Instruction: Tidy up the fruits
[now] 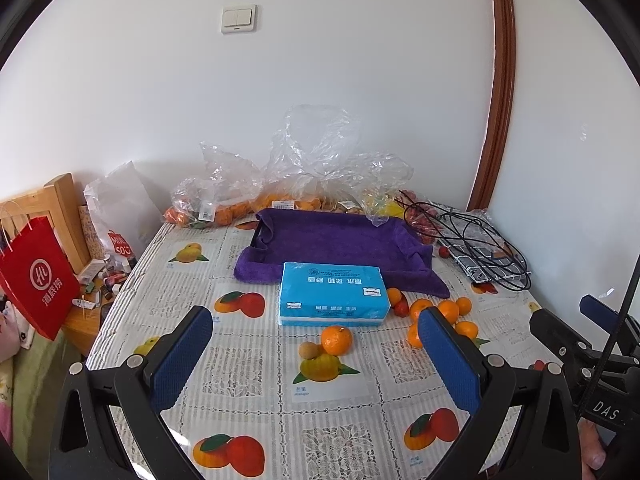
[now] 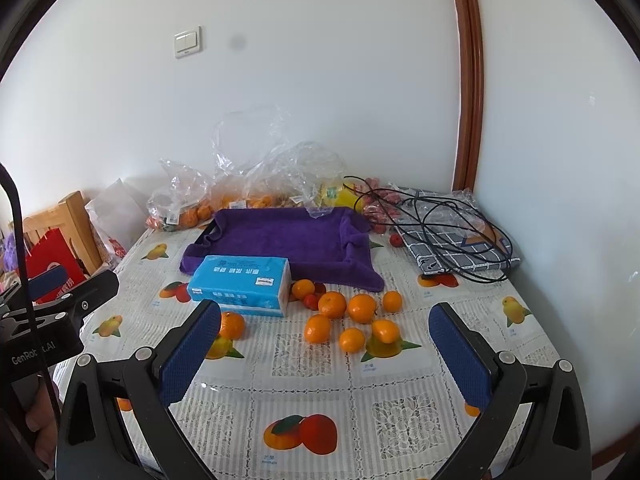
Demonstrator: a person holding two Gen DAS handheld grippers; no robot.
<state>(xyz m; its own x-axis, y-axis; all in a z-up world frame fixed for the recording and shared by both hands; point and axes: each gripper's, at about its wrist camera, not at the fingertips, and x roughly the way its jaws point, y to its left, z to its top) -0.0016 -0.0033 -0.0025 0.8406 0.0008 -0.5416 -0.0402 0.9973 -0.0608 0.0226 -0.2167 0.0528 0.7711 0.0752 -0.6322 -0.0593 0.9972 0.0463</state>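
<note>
Orange mandarins (image 2: 352,318) loose mid-tabletop, purple tray (image 2: 288,240) behind empty. Left tongs (image 1: 316,356) and right tongs (image 2: 326,346) wide, holding nothing. Sorting unstarted; next: close on one mandarin.

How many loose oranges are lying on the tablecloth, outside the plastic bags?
8. One orange sits alone in front of the blue tissue pack. Seven oranges cluster right of the pack. Others may hide behind it.

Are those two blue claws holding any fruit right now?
No. The left gripper and the right gripper are both open and empty; the oranges lie on the table.
</note>
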